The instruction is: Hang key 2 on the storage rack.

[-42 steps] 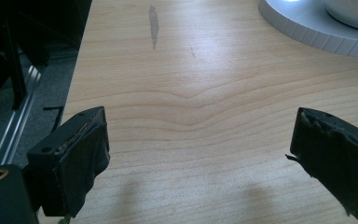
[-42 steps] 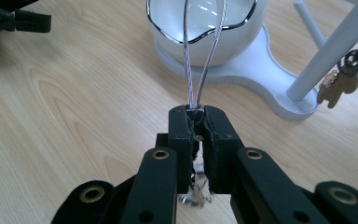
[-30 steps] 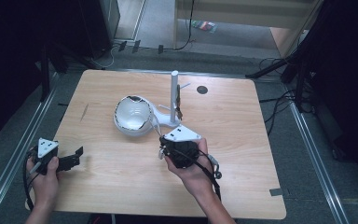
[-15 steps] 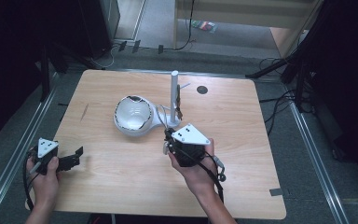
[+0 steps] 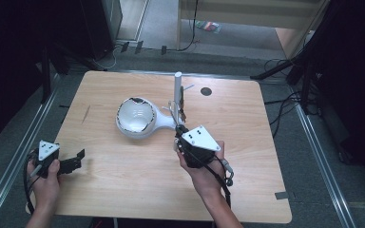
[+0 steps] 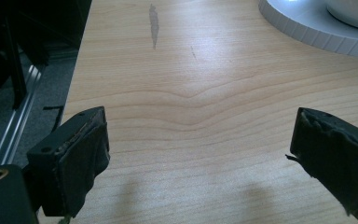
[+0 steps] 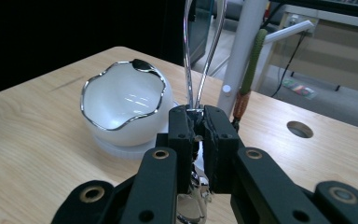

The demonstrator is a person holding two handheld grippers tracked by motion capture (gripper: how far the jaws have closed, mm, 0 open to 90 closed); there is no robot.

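Note:
A white bowl with a wavy chrome rim sits on a round white base at mid-table. A white upright post stands just right of it. My right gripper is at the foot of that post, its jaws shut on the shiny stem of a wire whisk whose loops rise above the pads. My left gripper hovers low over the table's front left corner, open, with only bare wood between its pads.
The wooden table has a round hole at the back right and a dark scuff on the left. A green and orange cord hangs by the post. Metal rails and cables flank the table.
My right gripper has shifted slightly to the right and turned a little while keeping its grip. The left gripper has stayed where it was.

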